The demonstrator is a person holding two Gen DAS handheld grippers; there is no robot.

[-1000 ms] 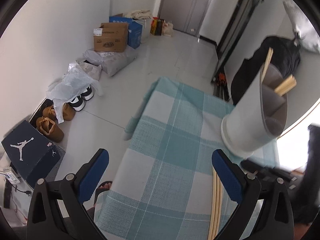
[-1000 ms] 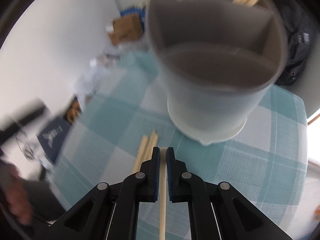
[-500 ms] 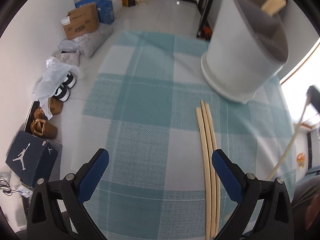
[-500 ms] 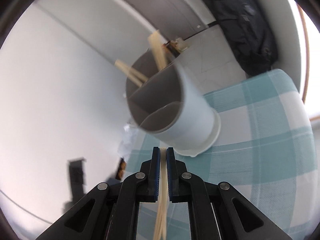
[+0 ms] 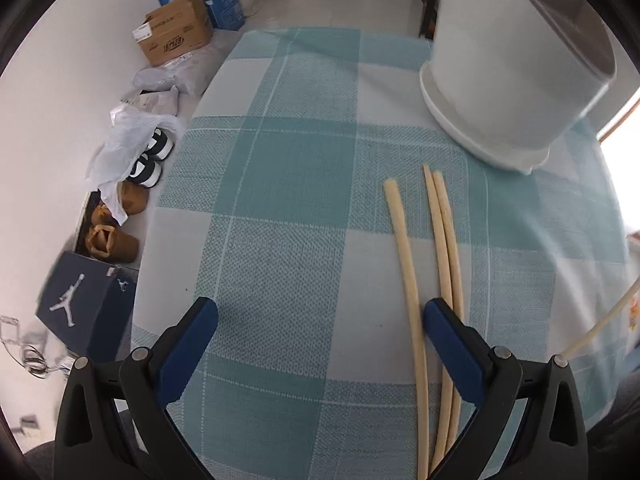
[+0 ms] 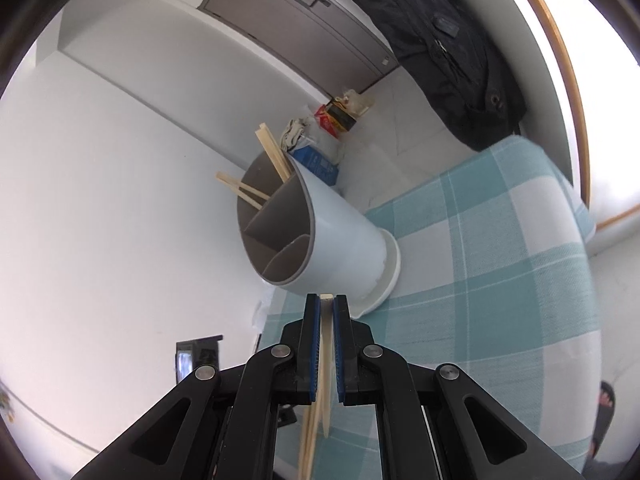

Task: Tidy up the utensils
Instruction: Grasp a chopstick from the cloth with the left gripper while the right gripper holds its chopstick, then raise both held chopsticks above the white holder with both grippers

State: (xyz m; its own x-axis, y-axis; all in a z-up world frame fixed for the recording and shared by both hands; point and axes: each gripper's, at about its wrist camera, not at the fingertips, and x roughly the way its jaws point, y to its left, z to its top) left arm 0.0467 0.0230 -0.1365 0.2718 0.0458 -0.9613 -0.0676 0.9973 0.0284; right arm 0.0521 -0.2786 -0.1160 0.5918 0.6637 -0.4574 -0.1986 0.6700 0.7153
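Observation:
A white utensil holder with grey inner dividers stands on the teal checked tablecloth; it also shows in the right wrist view, with several chopsticks in its far compartments. Three pale chopsticks lie on the cloth in front of the holder. My left gripper is open just above the cloth, its right finger beside these chopsticks. My right gripper is shut on a chopstick, held in the air short of the holder's rim. That chopstick shows at the right edge of the left wrist view.
To the left of the table, on the floor, are a dark shoe box, shoes, plastic bags and cardboard boxes. A black jacket hangs behind the table. A window edge is at the right.
My left gripper has dropped toward the cloth and the lying chopsticks. My right gripper has lifted its chopstick and backed off from the holder, tilting the view.

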